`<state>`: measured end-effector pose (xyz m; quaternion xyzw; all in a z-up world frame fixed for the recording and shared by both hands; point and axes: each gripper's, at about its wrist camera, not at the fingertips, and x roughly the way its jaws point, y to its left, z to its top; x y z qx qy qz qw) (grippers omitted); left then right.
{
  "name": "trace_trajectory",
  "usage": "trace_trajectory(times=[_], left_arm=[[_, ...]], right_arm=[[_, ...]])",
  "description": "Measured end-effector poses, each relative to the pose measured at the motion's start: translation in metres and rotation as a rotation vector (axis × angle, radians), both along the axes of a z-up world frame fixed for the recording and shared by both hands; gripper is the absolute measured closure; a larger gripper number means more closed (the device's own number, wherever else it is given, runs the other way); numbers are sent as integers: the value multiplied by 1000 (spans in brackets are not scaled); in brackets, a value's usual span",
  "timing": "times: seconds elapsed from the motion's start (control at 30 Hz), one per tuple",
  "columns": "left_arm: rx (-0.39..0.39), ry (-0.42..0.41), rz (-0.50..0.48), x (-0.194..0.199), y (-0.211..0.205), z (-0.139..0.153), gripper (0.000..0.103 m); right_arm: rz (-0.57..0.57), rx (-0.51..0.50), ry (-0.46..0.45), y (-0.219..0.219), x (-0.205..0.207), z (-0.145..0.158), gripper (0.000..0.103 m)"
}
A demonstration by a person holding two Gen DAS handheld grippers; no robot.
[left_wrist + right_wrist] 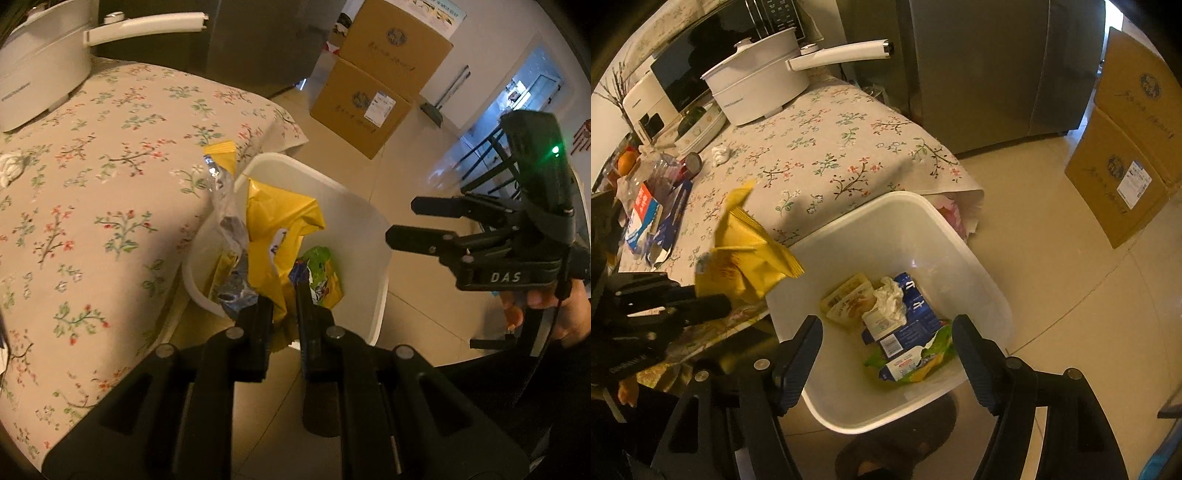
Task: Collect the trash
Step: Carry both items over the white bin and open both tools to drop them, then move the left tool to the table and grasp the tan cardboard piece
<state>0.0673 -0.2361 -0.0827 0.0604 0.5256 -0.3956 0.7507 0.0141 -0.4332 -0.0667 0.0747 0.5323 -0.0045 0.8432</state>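
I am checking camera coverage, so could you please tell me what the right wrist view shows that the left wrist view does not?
Only the right wrist view shows the microwave and the bin's bottom, with a crumpled tissue on cartons. Only the left wrist view shows the right gripper from outside, open and empty. Both show the white bin, the white pot and the yellow wrapper pinched by the left gripper.

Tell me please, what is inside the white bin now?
In the white bin lie a beige packet, a crumpled tissue, a blue carton and a green wrapper. Whatever lies under this pile is covered.
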Motion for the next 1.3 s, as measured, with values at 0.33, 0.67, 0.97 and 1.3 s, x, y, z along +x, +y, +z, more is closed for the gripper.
trace_trajectory(times=[0.33, 0.67, 0.97, 1.3], left_arm=[[16, -33, 9, 0, 0, 2, 43], [31, -68, 10, -1, 14, 9, 31], [50, -93, 71, 6, 57, 24, 23], [79, -107, 213, 19, 133, 35, 22]], right_arm=[[-31, 2, 1, -10, -4, -2, 28], [-21, -3, -8, -3, -1, 2, 28], [15, -12, -19, 17, 11, 8, 27], [102, 2, -49, 70, 36, 22, 23]])
